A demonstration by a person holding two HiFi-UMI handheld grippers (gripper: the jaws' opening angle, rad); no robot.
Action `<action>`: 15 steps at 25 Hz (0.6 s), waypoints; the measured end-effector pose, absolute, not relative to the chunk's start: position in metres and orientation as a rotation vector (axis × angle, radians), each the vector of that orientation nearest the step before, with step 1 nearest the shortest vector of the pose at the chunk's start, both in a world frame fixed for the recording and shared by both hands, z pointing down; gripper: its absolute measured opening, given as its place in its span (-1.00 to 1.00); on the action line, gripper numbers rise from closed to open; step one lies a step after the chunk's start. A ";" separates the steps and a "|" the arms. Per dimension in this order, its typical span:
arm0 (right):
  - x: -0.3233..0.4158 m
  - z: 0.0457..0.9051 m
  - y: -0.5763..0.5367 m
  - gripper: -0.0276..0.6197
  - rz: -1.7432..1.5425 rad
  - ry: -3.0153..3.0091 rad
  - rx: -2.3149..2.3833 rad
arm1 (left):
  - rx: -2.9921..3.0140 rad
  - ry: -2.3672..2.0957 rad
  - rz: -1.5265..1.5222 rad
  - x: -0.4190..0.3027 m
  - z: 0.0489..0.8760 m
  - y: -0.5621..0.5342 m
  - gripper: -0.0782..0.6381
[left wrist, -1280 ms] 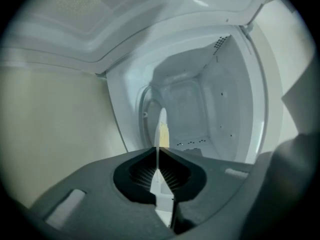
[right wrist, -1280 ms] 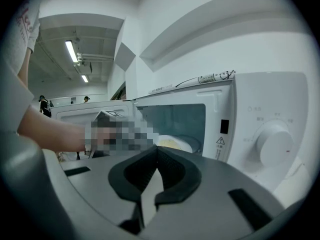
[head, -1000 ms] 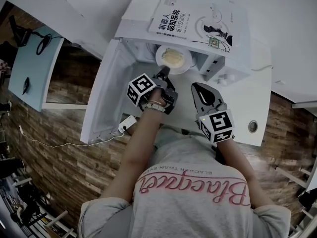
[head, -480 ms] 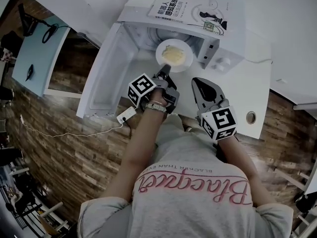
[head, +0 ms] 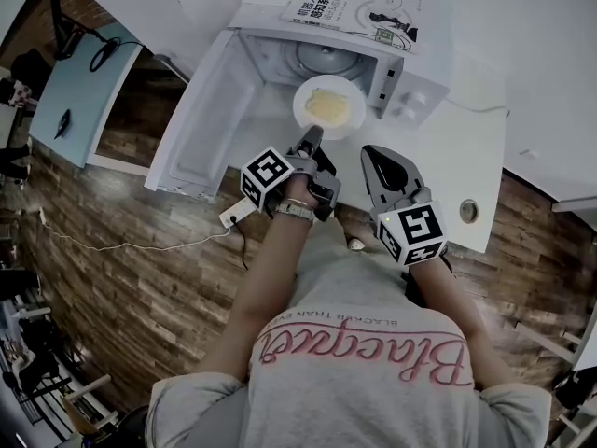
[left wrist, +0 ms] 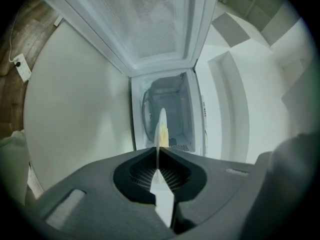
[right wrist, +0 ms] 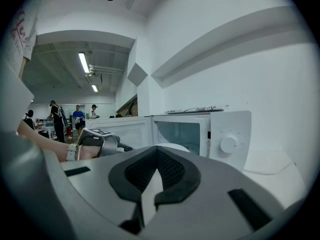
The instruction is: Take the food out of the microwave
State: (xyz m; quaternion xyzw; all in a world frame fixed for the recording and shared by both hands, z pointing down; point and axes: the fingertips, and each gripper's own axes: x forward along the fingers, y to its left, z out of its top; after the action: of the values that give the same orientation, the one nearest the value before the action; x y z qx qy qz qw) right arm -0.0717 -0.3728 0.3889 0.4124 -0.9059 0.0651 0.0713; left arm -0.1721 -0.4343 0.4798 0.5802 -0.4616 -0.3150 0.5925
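A white plate with yellow food sits just outside the open microwave, over the white counter. My left gripper is shut on the plate's near rim. In the left gripper view the plate shows edge-on, pinched between the jaws of the left gripper, with the empty microwave cavity behind it. My right gripper hovers to the right of the plate, shut with nothing in it. The right gripper view has the right gripper pointing at the microwave.
The microwave door stands swung open to the left. A book lies on top of the microwave. The white counter has a round grommet. A power strip lies on the wood floor. People stand far off.
The plate has come out of the microwave cavity towards me, held by the left gripper. Both grippers have drawn back from the microwave together.
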 end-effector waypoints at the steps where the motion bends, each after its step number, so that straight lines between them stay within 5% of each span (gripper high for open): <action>1: -0.070 0.389 -0.370 -0.89 0.200 -2.726 1.240 | 1.347 -1.072 -0.741 -0.171 0.478 -0.430 -0.73; 15: -0.052 0.385 -0.341 -0.89 0.169 -2.745 1.245 | 1.363 -1.054 -0.824 -0.146 0.447 -0.378 -0.73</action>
State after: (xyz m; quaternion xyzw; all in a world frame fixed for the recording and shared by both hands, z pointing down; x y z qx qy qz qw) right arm -0.0519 -0.3406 0.3850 0.4116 -0.9076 0.0558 0.0614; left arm -0.1461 -0.3781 0.4468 0.5826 -0.4504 -0.3521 0.5777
